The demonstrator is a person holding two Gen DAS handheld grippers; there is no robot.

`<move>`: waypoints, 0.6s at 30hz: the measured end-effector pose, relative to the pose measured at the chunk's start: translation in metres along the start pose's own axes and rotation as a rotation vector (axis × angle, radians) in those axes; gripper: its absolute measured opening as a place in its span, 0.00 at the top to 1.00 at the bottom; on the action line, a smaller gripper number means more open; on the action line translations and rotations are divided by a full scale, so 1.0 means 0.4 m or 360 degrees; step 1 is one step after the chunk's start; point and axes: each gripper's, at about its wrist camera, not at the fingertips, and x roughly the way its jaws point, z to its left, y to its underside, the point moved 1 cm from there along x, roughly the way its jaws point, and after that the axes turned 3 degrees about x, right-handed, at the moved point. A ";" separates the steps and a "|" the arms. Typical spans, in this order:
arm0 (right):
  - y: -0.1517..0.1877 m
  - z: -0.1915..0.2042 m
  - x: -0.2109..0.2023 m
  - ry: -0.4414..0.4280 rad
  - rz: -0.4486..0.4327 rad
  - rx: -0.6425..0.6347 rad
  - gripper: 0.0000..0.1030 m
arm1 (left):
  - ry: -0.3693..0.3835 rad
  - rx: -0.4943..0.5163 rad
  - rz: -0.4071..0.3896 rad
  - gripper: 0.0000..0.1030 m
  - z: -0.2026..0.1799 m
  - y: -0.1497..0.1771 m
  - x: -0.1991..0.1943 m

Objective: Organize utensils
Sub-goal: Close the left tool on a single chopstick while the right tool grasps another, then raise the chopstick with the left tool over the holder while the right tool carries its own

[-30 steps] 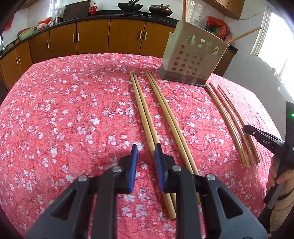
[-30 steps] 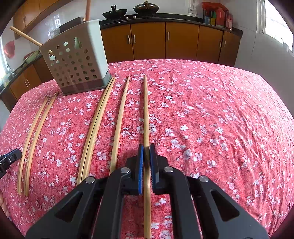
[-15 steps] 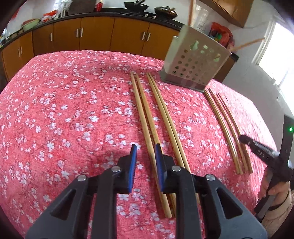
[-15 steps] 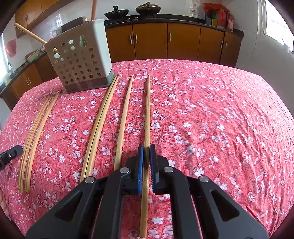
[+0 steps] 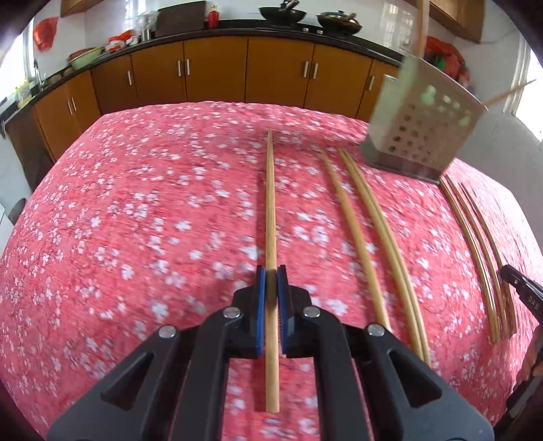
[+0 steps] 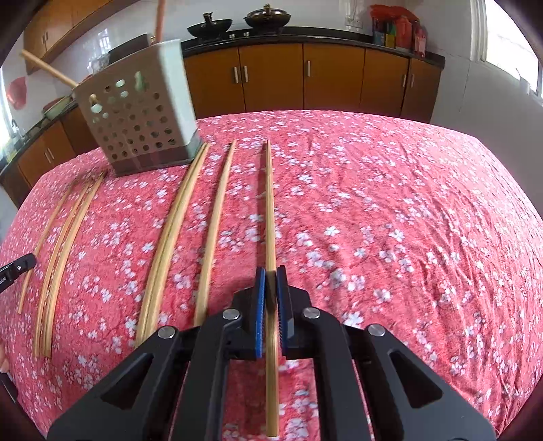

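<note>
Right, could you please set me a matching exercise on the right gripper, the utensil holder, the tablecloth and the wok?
Things:
1. right gripper
2. utensil holder
3. tablecloth
4. wok

Descriptions:
a. pale and perforated, with sticks poking out of the top
b. black, on the counter behind the table
c. shut on a chopstick
d. red with white flowers

Pairs: 1-c, 2-a, 3-d, 4-b

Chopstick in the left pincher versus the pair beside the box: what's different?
The held chopstick sits pinched in the left gripper, whose jaws just closed; the pair lies loose on the cloth. The held chopstick is alone; the pair lies side by side. All are pale wood.
</note>
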 end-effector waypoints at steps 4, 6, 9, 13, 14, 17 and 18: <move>-0.015 -0.021 0.008 0.0008 0.0001 0.0025 0.93 | 0.0069 -0.0011 -0.0034 0.91 0.029 0.005 -0.003; -0.016 -0.019 0.011 0.0017 0.0002 0.0016 0.92 | 0.0090 -0.0029 -0.0036 0.91 0.036 0.005 -0.006; -0.015 -0.015 0.011 0.0032 0.0002 0.0008 0.92 | 0.0108 -0.0050 -0.0035 0.91 0.038 0.002 -0.008; -0.017 -0.011 0.018 0.0025 0.0003 0.0018 0.92 | 0.0114 -0.0062 -0.0034 0.91 0.041 0.000 -0.011; -0.017 -0.011 0.018 0.0022 0.0003 0.0021 0.92 | 0.0113 -0.0063 -0.0035 0.91 0.043 0.001 -0.014; -0.016 -0.011 0.019 0.0018 0.0003 0.0024 0.92 | 0.0095 -0.0052 -0.0033 0.91 0.036 0.000 -0.014; -0.015 -0.010 0.019 0.0018 0.0003 0.0024 0.92 | 0.0088 -0.0047 -0.0033 0.91 0.033 0.000 -0.014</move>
